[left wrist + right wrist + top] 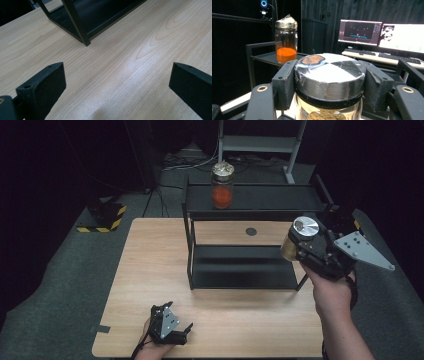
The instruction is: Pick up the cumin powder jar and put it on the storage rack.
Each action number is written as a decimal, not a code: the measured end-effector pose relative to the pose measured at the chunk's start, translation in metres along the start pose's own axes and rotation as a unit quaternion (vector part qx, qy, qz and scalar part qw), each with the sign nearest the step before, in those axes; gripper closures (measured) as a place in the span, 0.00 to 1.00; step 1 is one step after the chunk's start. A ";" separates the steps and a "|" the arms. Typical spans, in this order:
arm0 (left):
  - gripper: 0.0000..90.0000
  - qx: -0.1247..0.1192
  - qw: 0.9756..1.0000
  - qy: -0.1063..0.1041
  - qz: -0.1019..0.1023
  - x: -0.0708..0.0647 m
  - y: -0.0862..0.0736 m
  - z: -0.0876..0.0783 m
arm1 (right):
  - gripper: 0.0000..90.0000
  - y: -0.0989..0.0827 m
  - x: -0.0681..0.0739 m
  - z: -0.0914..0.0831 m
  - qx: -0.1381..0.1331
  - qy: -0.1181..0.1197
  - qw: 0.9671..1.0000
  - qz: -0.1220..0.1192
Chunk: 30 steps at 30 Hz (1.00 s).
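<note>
Jar (296,240) with silver lid (305,226), clamped at lid level in right gripper (305,251); held in the air at the right end of black shelf rack (250,242), clear of the worktop (150,270) and level with the gap between top and bottom shelves. In right gripper view: both black pads (284,83) pressed flat against opposite sides of lid (329,75), brown powdery contents visible through glass below lid rim. Lid top marked with black and white quarters, taped over. Grey three-cornered plate (362,250) on top of right gripper, pointing right.

Second jar (222,186), orange contents in lower part, foil-covered cap, upright on top shelf of rack, left of centre, well apart from held jar. Same jar (286,37) in right gripper view, beyond and left of held lid. Two lit monitors (382,33) and keyboards in background of that view.

Left gripper (176,329) low at near edge of worktop, left of centre, well apart from rack. In left gripper view: jaws spread wide, nothing between pads (50,85), bare wood grain below, corner post of rack (77,23) ahead.

Small dark round mark (251,231) on worktop behind rack.
</note>
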State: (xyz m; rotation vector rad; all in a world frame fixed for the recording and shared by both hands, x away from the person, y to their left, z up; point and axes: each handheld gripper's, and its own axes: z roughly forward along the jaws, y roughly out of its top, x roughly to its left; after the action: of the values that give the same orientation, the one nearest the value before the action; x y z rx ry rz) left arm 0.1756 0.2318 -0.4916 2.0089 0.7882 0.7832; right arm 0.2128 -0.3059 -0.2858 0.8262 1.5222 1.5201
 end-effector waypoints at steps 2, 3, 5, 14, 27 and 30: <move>0.01 0.000 1.000 0.000 0.001 0.000 0.000 0.000 | 0.38 0.003 0.000 0.002 -0.002 -0.001 1.000 0.000; 0.01 0.000 1.000 0.000 0.002 0.000 0.000 0.000 | 0.38 0.004 0.000 0.003 -0.004 -0.002 1.000 0.000; 0.01 0.000 1.000 0.000 0.002 0.000 0.000 0.000 | 0.38 0.007 -0.001 0.005 -0.006 -0.002 1.000 0.003; 0.01 -0.002 1.000 0.000 -0.002 0.001 -0.001 -0.001 | 0.38 0.022 -0.003 0.018 -0.016 -0.010 1.000 0.003; 0.01 -0.006 1.000 -0.002 -0.005 0.002 -0.002 -0.001 | 0.38 0.037 -0.005 0.038 -0.025 -0.021 0.999 0.000; 0.01 -0.007 1.000 -0.003 -0.006 0.002 -0.002 -0.001 | 0.38 0.040 -0.005 0.044 -0.026 -0.025 0.999 -0.003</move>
State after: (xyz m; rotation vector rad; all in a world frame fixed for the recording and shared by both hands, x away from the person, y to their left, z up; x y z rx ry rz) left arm 0.1754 0.2354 -0.4925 1.9924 0.7887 0.7726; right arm 0.2504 -0.2877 -0.2431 0.8228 1.4424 1.5171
